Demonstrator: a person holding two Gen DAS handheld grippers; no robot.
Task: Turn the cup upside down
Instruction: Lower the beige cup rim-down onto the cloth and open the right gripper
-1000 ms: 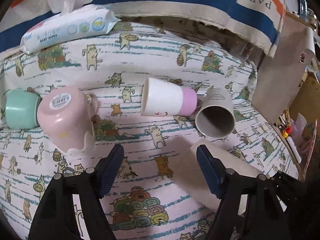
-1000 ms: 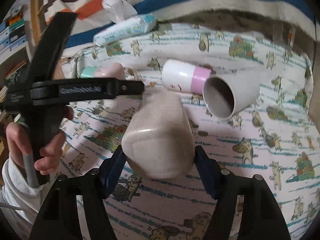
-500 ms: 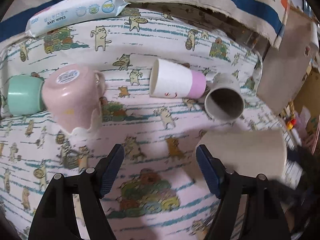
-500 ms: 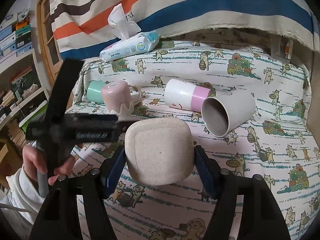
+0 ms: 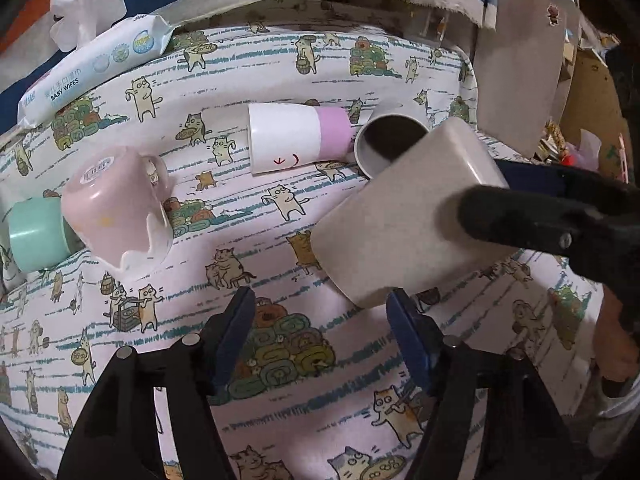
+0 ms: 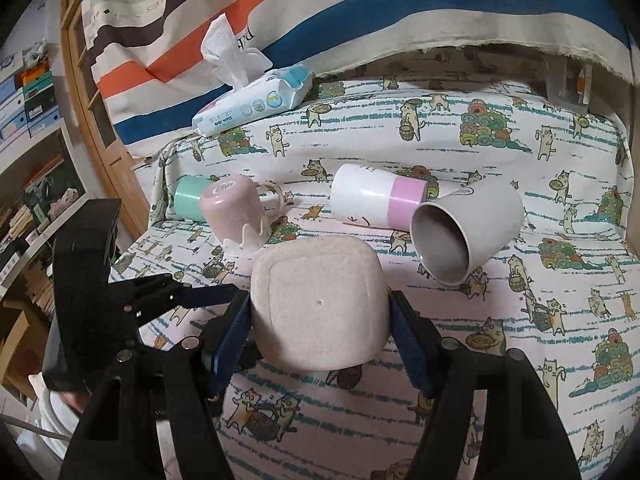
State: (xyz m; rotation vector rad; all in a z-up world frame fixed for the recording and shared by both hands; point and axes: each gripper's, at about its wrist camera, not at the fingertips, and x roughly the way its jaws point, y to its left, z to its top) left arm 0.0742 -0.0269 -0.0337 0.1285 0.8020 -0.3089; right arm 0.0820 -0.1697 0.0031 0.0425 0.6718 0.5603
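Fingers of the right gripper (image 6: 320, 322) clamp the beige square cup (image 6: 318, 306) from both sides, holding it tilted with its base toward the camera above the cat-print cloth (image 6: 520, 380), while the left gripper (image 5: 320, 334) hangs beside it, spread wide and holding nothing.

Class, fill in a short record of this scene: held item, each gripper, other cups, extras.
Held item: beige cup, base toward right wrist camera, tilted above the cloth
Right gripper: shut on beige cup
Left gripper: open, holding nothing
Lying cups: grey cup, white-pink cup, green cup
Inverted: pink mug
Extras: wipes
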